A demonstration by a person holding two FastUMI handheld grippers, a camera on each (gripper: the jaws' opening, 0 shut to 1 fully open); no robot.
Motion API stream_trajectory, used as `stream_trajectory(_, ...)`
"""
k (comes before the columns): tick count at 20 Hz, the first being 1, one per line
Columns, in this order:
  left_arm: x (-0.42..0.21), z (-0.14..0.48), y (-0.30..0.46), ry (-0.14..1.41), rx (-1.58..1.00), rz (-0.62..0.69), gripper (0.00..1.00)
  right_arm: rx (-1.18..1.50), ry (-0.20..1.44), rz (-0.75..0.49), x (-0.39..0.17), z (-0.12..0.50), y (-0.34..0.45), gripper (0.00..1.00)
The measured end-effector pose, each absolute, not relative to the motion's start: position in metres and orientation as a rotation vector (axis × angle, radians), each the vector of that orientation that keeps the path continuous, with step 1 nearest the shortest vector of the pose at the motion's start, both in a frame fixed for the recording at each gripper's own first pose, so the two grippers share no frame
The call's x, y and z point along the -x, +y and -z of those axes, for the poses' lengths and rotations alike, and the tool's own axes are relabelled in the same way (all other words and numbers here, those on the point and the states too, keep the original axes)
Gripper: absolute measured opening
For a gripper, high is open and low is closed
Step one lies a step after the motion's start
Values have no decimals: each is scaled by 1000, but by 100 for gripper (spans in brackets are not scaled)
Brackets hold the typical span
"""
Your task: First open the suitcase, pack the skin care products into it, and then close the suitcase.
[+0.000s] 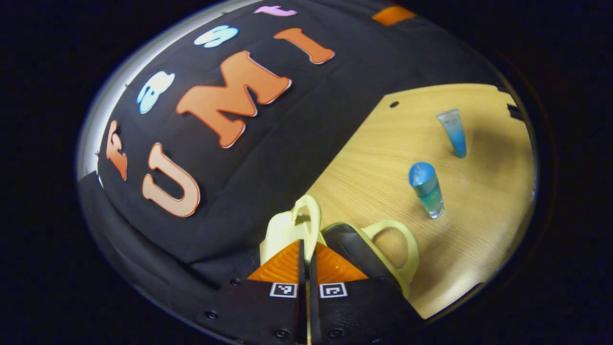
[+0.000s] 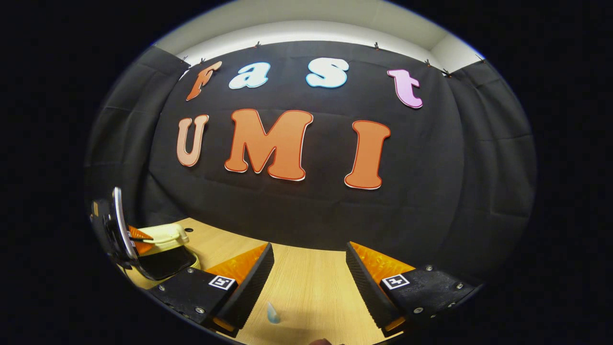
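Observation:
The pale yellow suitcase (image 1: 383, 258) stands open on the wooden table (image 1: 373, 158), its dark inside showing. My left gripper (image 1: 306, 244) is shut on the edge of the raised suitcase lid (image 1: 287, 227), and a thin yellow strip shows between the fingers. A blue-capped bottle (image 1: 426, 189) stands upright to the right of the case, with a clear-and-blue tube (image 1: 454, 132) upright farther back. In the right gripper view my right gripper (image 2: 309, 247) hangs open over the table (image 2: 311, 287), with the tip of the tube (image 2: 273, 314) low between its fingers. The left gripper (image 2: 136, 235) holds the lid (image 2: 165, 234) at far left.
The black cloth wall runs close behind the table's far edge. A small round hole (image 1: 394, 104) sits in the tabletop near the back. Bare wood lies around the two products and between the suitcase and the right gripper.

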State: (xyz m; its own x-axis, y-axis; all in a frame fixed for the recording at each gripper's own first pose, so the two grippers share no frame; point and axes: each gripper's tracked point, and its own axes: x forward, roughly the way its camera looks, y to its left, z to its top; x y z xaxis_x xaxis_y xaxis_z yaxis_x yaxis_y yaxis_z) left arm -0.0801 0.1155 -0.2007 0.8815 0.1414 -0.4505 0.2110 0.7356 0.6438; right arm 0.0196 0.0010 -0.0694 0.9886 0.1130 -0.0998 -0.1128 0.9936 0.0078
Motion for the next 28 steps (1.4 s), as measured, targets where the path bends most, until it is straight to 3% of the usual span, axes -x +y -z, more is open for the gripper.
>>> stream_trajectory(6, 63, 139, 202, 454, -591, -107, 3, 20, 114, -128, -26, 68, 31, 95)
stream_trajectory(12, 62, 116, 293, 430, -475, -236, 2, 21, 129, -135, -32, 68, 62, 95)
stream_trajectory(22, 67, 142, 432, 465, -381, -343, 3, 25, 186, -105, -39, 77, 101, 95)
stream_trajectory(28, 88, 193, 513, 559, -296, -422, 3, 29, 219, -90, -39, 83, 114, 95)
